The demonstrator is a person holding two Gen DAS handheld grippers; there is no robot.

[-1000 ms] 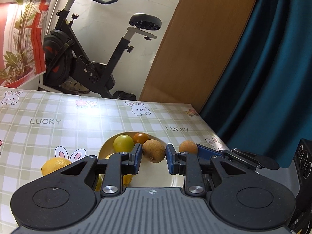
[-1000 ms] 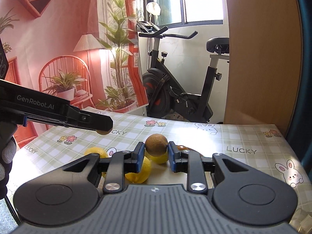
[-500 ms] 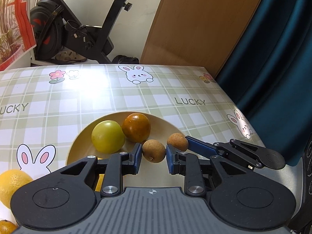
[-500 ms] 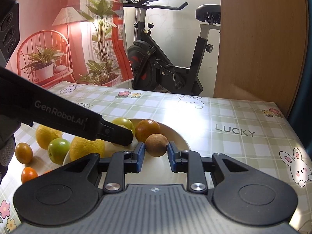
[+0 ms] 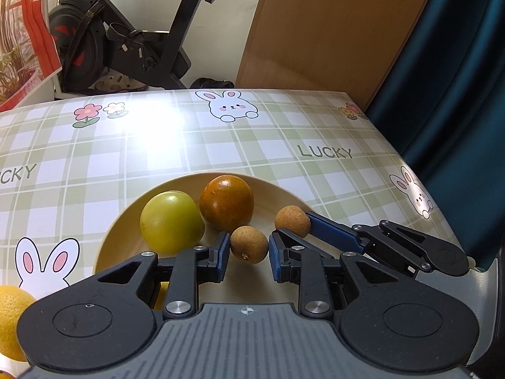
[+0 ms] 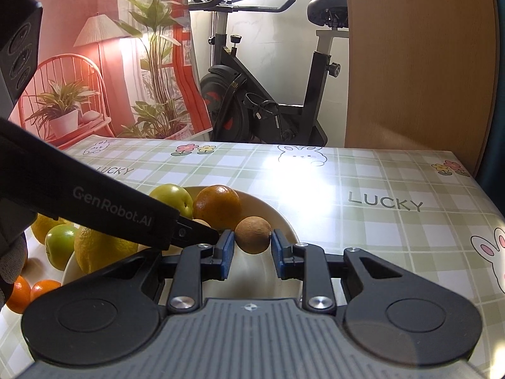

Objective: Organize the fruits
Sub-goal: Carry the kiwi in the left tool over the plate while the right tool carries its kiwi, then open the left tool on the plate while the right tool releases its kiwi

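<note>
Both grippers over the plate [image 5: 126, 230], lower centre of each wrist view, each carrying one small brown fruit

Left gripper [image 5: 246, 254]: jaws closed on a small brown fruit [image 5: 249, 244], blue pads at its two sides. It hangs just in front of the green fruit [image 5: 172, 222] and the dark orange fruit [image 5: 226, 202], both lying in the plate.

Right gripper [image 6: 252, 249]: jaws clamped on a second brown fruit [image 6: 253, 234], seen in the left view at right of centre, above the plate's right part.

Loose on the tablecloth [image 6: 363, 237], lower left of right view: green fruit, yellow citrus, two small oranges [image 6: 19, 293].

Step in hand, as I judge it: set-down of both brown fruits into the plate; several pieces not yet collected.

Next move calls for: lower each fruit until it rests on bare plate, clear of the two big fruits, then part the jaws slowly. Round fruit may roll; the two grippers are close, so release one at a time and lift straight up
</note>
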